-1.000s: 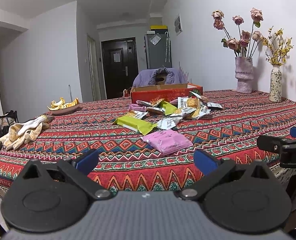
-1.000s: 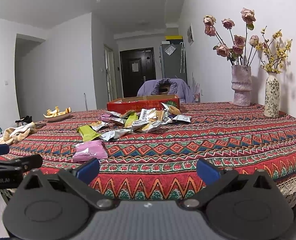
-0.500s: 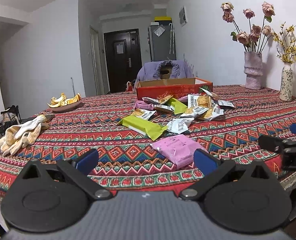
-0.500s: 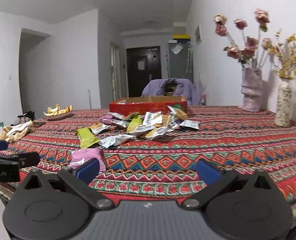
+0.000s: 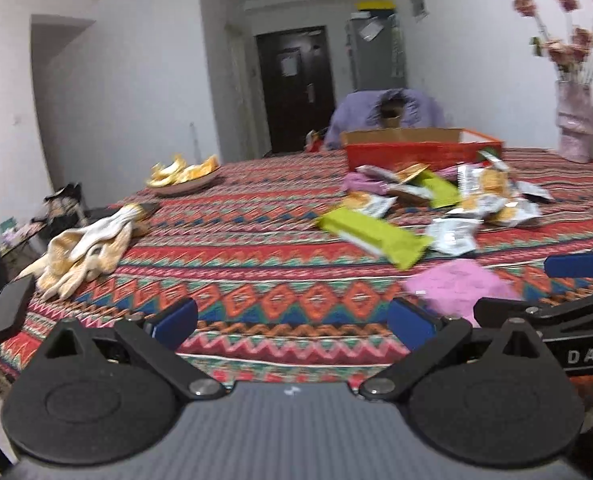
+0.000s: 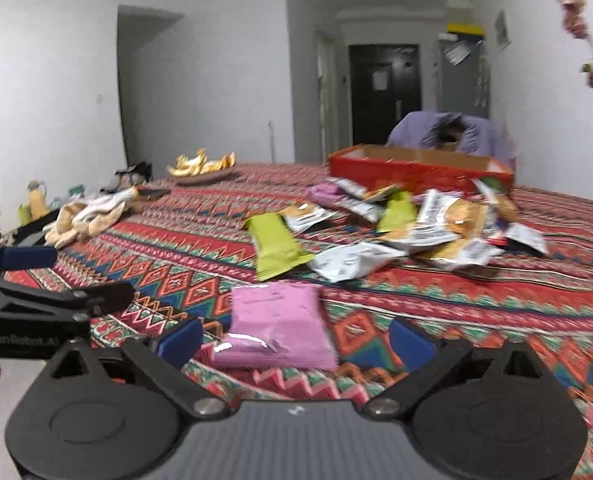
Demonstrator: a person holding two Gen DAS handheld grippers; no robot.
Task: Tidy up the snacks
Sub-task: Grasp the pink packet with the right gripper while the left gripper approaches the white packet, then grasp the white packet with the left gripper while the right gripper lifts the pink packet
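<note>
One pink packet (image 6: 278,326), two green packets (image 6: 274,248), one red box (image 6: 416,172).

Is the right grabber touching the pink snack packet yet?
Apart. In the right wrist view the closing right gripper has the pink packet between its fingers, with patterned cloth showing on both sides.

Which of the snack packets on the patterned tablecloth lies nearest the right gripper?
The flat pink plastic packet, lying alone between the closing jaws of the right gripper, untouched. The long lime-green wrapper and the heap of white and orange packets lie farther away, toward the red cardboard box.
</note>
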